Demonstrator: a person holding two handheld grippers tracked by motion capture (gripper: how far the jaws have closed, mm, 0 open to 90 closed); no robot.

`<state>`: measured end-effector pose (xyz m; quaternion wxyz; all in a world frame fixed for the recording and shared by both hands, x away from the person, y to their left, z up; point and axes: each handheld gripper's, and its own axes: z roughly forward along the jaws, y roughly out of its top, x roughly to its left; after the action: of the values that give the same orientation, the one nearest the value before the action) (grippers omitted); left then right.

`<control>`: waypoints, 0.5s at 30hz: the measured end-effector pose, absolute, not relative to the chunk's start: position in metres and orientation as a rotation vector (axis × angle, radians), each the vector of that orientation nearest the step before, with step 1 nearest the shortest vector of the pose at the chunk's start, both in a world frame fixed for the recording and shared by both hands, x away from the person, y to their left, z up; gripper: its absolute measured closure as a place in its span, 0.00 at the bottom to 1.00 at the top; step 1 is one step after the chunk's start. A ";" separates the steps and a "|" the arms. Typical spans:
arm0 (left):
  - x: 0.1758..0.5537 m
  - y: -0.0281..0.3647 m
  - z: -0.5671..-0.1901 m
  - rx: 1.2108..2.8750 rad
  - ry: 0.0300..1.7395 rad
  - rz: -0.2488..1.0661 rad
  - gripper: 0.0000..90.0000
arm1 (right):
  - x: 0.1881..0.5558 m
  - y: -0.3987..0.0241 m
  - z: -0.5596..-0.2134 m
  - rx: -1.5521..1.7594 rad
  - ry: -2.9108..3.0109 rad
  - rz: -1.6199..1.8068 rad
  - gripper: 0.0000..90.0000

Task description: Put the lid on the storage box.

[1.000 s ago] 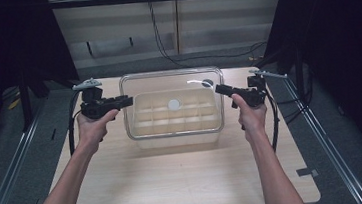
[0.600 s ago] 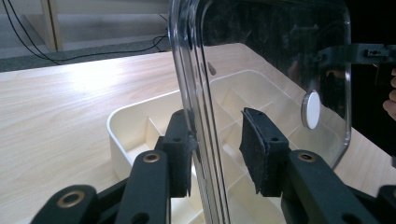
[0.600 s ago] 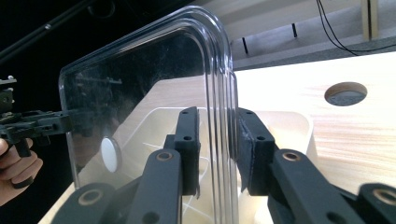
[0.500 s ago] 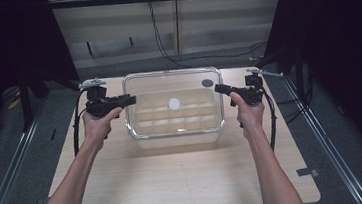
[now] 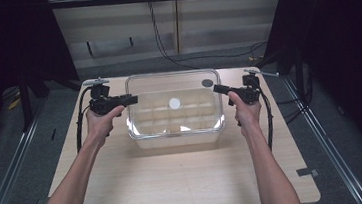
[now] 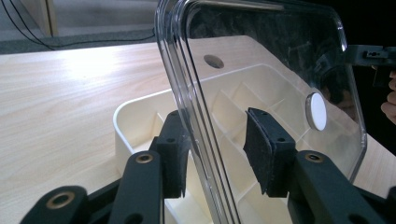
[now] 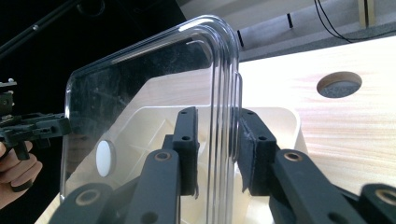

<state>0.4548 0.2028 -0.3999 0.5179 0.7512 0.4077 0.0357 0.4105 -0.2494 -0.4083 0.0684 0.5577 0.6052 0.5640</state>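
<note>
A clear plastic lid (image 5: 187,86) with a white round disc hangs level over a cream compartment tray (image 5: 177,138) in the middle of the table. My left gripper (image 5: 132,100) is shut on the lid's left edge. My right gripper (image 5: 216,89) is shut on its right edge. In the left gripper view the lid (image 6: 261,60) runs between my jaws (image 6: 215,154), above the tray (image 6: 126,112). In the right gripper view the lid's rim (image 7: 224,70) sits between my pads (image 7: 219,149), over the tray (image 7: 280,116). Each view shows the other gripper across the lid (image 6: 373,56) (image 7: 37,128).
The light wooden table (image 5: 176,183) has a round cable hole (image 5: 207,83) behind the tray, also in the right gripper view (image 7: 339,85). Metal rails run along both sides of the table. Cables trail from both grippers.
Both grippers hold almost the same spots on the lid's edges. The glare at the lid's far right corner is gone, and the table hole shows through there.
</note>
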 end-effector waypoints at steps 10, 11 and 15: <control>0.462 0.202 -0.407 1.827 0.995 0.090 0.64 | 0.419 -0.246 -0.414 1.693 1.849 1.625 0.75; 0.463 0.202 -0.410 1.825 1.002 0.081 0.63 | 0.421 -0.246 -0.416 1.698 1.850 1.618 0.75; 0.465 0.202 -0.412 1.828 1.007 0.082 0.63 | 0.422 -0.246 -0.418 1.708 1.852 1.614 0.75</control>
<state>0.4645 0.2018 -0.4123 0.5027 0.7566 0.4168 0.0339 0.4223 -0.2456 -0.4179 0.0747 0.5692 0.6174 0.5379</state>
